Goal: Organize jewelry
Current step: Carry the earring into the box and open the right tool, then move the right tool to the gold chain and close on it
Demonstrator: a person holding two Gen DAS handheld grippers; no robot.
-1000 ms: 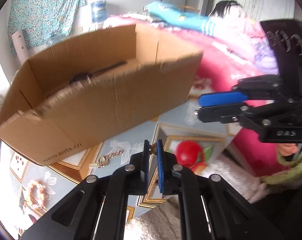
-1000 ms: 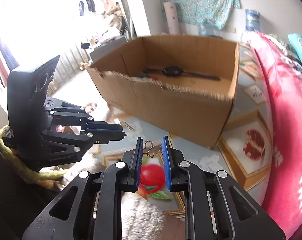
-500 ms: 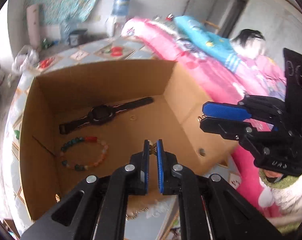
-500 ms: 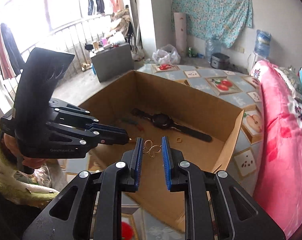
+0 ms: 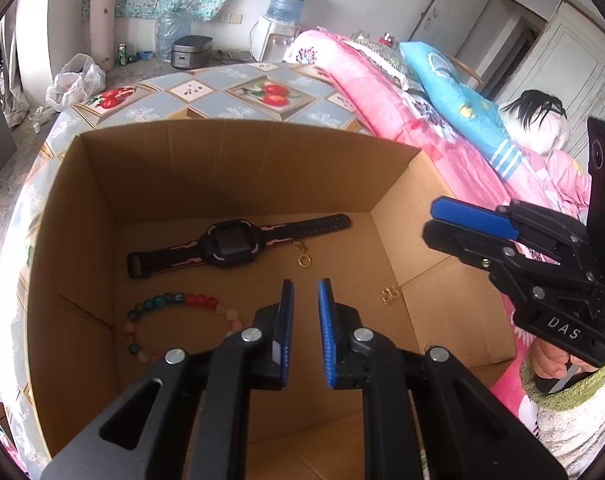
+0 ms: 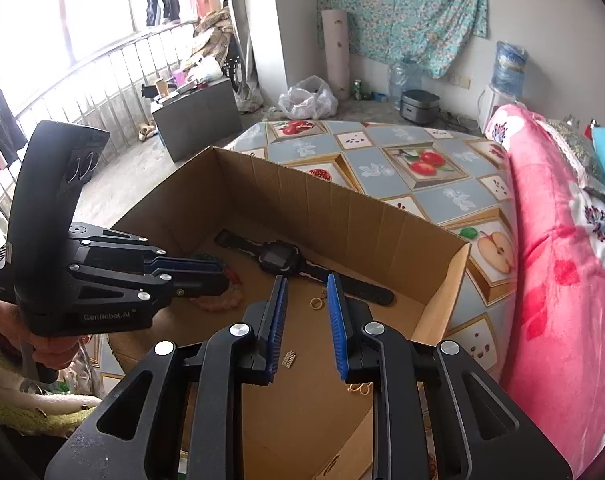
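Note:
An open cardboard box [image 5: 242, 168] [image 6: 342, 208] holds a black watch [image 5: 232, 242] [image 6: 280, 258], a beaded bracelet [image 5: 198, 301] [image 6: 218, 302] and a gold ring earring [image 5: 302, 259] [image 6: 316, 301]. More small gold pieces [image 5: 390, 294] [image 6: 358, 389] lie on the box floor, along with a tiny comb-like piece [image 6: 289, 359]. Above the box hangs my left gripper [image 5: 304, 286] [image 6: 224, 276], its jaws opening with nothing between them. My right gripper [image 6: 304, 282] [image 5: 430, 220] hovers beside it, jaws also opening and empty.
The box stands on a fruit-patterned tablecloth [image 6: 422, 160]. A pink quilt [image 6: 562, 260] is piled along the right side. Beyond the table are a water dispenser [image 5: 280, 36], a rice cooker [image 6: 418, 106] and a white plastic bag [image 6: 308, 98] on the floor.
Both grippers rose from beside the box to above its inside. Each held a small gold piece between its fingers; both have let go, and the pieces now lie in the box.

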